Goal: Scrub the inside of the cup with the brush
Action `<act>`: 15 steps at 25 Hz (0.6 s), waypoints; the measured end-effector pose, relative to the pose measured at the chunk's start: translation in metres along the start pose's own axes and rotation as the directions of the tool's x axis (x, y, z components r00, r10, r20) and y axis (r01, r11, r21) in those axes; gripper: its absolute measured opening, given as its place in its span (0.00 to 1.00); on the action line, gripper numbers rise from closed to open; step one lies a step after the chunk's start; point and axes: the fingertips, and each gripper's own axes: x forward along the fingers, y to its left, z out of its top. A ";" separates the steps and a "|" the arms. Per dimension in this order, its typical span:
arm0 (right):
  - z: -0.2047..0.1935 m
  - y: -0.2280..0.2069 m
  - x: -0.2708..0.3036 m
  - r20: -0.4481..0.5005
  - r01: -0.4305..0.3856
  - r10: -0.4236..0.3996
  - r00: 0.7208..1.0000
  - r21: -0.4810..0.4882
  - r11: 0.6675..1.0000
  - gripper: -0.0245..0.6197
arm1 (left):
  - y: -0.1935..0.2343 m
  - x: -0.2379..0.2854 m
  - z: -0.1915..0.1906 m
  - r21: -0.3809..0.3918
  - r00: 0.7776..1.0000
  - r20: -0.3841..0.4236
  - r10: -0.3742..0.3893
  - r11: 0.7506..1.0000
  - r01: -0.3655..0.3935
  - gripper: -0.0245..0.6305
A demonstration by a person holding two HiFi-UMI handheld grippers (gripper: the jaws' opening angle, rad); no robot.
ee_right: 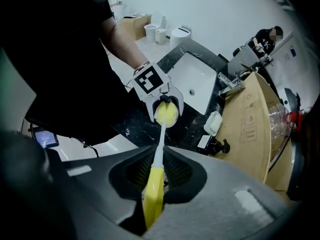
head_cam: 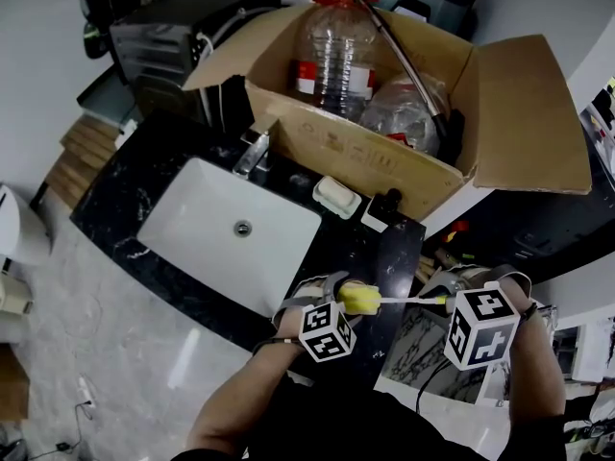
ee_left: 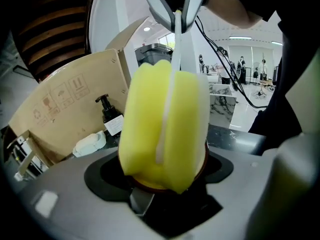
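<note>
Brush [head_cam: 363, 301] sits in cup [ee_left: 148, 186] near sink [head_cam: 192, 221]
Right claw [head_cam: 444, 299] clamps the stiff handle [ee_right: 152, 199]; left claw [head_cam: 338, 291] grips the likely slick cup.

We look down on a white sink [head_cam: 197, 209] set in a black marble counter [head_cam: 125, 185]: faucet [head_cam: 252, 152] behind it, soap dish [head_cam: 336, 197] and pump bottle [head_cam: 384, 207] to its right, an open cardboard box [head_cam: 365, 152] of clear plastic bottles [head_cam: 336, 56] beyond.

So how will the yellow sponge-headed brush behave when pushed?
This brush has a yellow sponge head that bulges above the cup rim, so it probably squashes. Its thin white stem likely flexes under side load.
</note>
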 end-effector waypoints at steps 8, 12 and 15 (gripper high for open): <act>0.001 -0.010 0.003 -0.118 0.005 -0.016 0.993 -0.095 0.996 0.11 | 0.003 -0.001 -0.001 -0.051 1.000 0.002 -0.004 0.999 0.004 0.67; -0.009 -0.022 -0.002 -0.219 0.009 -0.040 0.975 -0.142 0.990 0.10 | -0.002 0.003 0.003 -0.078 1.000 -0.002 -0.029 0.997 0.028 0.67; 0.002 -0.021 0.004 -0.215 -0.013 -0.027 0.976 -0.185 0.983 0.10 | -0.003 0.007 0.005 -0.080 0.999 -0.026 -0.042 0.996 0.040 0.67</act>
